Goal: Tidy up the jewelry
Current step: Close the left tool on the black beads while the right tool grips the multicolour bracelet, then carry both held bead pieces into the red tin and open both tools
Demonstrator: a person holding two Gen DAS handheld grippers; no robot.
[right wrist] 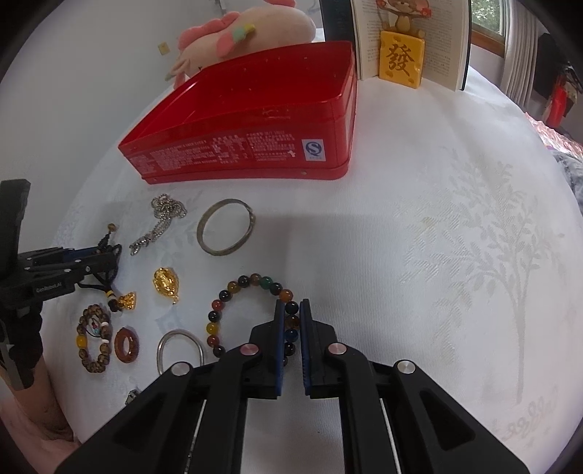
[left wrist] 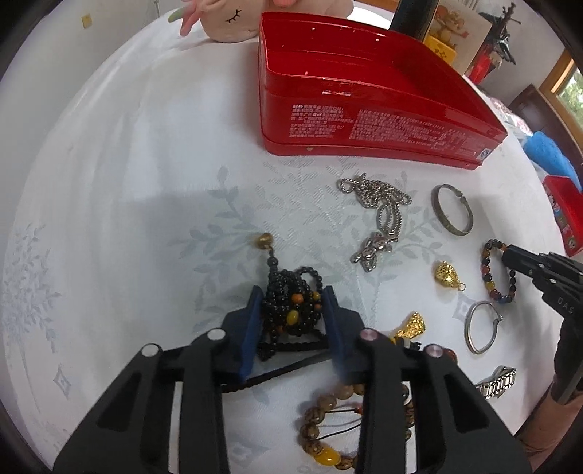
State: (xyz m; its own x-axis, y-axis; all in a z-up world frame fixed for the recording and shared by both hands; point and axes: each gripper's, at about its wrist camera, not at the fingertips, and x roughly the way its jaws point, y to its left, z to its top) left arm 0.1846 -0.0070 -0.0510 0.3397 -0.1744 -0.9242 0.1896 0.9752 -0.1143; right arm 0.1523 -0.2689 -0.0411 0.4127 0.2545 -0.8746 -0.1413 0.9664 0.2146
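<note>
My left gripper [left wrist: 293,291] points down at the white tablecloth, its blue pads pressed on both sides of a bunched black bead necklace [left wrist: 291,310] with amber beads and a gold end bead. At the right, my right gripper [right wrist: 291,302] is shut on the side of a multicoloured bead bracelet [right wrist: 233,288] that lies flat. An open red tin [left wrist: 364,124] stands behind both. Between tin and grippers lie a silver chain [left wrist: 379,204], a dull metal bangle [left wrist: 452,215], a gold pendant [left wrist: 448,273] and a silver bangle [left wrist: 481,328].
A brown bead bracelet [left wrist: 320,430], a gold charm [left wrist: 411,324], a red-brown ring [right wrist: 126,344] and a metal watch [left wrist: 497,381] lie near my left gripper. Behind the tin are a pink plush toy [right wrist: 251,29], an open book [right wrist: 444,40] and a yellow block [right wrist: 400,58].
</note>
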